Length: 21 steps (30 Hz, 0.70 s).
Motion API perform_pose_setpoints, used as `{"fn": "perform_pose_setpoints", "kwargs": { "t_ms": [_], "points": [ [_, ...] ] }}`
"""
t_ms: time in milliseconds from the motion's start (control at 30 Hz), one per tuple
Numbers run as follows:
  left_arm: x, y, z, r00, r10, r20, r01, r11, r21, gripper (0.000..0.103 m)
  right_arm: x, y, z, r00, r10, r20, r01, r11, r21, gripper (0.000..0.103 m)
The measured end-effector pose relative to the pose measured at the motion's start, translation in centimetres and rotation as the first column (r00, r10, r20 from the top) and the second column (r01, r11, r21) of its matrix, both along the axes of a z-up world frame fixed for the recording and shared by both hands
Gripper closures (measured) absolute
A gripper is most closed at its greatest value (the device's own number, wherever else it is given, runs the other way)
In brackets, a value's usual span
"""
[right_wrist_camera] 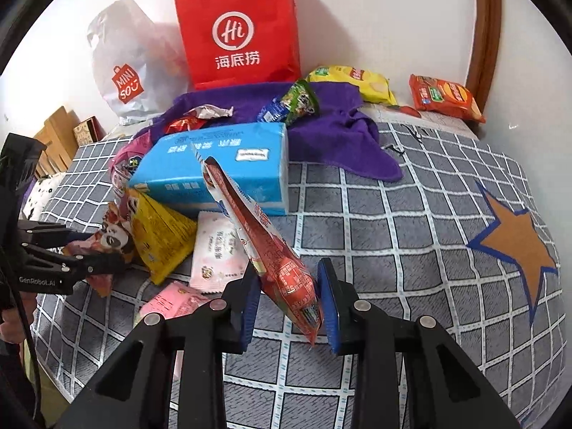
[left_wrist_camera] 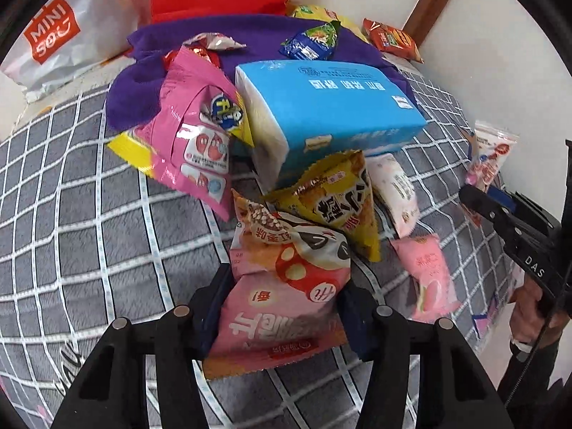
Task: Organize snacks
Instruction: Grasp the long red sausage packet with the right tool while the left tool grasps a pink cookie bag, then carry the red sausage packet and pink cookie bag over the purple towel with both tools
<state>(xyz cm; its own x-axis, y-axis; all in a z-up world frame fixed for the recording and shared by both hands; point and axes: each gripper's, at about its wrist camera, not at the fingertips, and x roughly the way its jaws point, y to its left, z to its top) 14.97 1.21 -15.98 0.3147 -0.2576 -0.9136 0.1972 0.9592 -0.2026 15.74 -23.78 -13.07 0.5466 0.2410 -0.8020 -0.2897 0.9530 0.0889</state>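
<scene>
My left gripper point(left_wrist_camera: 282, 286) is shut on a pink panda snack bag point(left_wrist_camera: 286, 286) and holds it above the grey checked bedspread point(left_wrist_camera: 89, 214); it also shows in the right wrist view point(right_wrist_camera: 107, 243). My right gripper point(right_wrist_camera: 287, 286) is shut on a long red-and-white snack packet point(right_wrist_camera: 264, 236), held edge-on and tilted; the packet also shows in the left wrist view point(left_wrist_camera: 489, 157). A yellow snack bag point(left_wrist_camera: 339, 200) and a pink-and-yellow bag point(left_wrist_camera: 189, 143) lean against a blue tissue pack point(left_wrist_camera: 321, 107). Small pink packets point(left_wrist_camera: 429, 275) lie on the bedspread.
A purple towel point(right_wrist_camera: 339, 132) lies behind the tissue pack with a blue-green packet point(right_wrist_camera: 293, 103) and foil wrappers on it. A red paper bag point(right_wrist_camera: 239, 32) and a white Miniso bag point(right_wrist_camera: 125, 71) stand at the wall. Yellow point(right_wrist_camera: 357, 82) and orange point(right_wrist_camera: 447, 98) chip bags lie far right.
</scene>
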Motion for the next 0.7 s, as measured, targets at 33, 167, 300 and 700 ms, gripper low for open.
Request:
{"fn": "perform_pose_setpoints", "kwargs": {
  "t_ms": [33, 167, 300, 700],
  "points": [
    [-0.2, 0.0, 0.1, 1.0, -0.002, -0.006, 0.002, 1.0, 0.007, 0.05, 0.0, 0.1, 0.2, 1.0, 0.011, 0.001, -0.011, 1.0, -0.005, 0.072],
    [-0.8, 0.4, 1.2, 1.0, -0.024, 0.01, 0.023, 0.999, 0.043, 0.05, -0.8, 0.4, 2.2, 0.998, 0.041, 0.039, -0.04, 0.999, -0.031, 0.072],
    [-0.8, 1.1, 1.9, 0.999, 0.003, 0.05, -0.004, 0.999, 0.034, 0.05, -1.3, 0.3, 3.6, 0.997, 0.029, 0.074, -0.029, 1.0, -0.004, 0.072],
    [0.0, 1.5, 6.4, 0.989, 0.021, 0.144, -0.014, 0.999, -0.05, 0.05, 1.2, 1.1, 5.2, 0.994, 0.026, 0.102, -0.027, 1.0, 0.012, 0.072]
  ]
}}
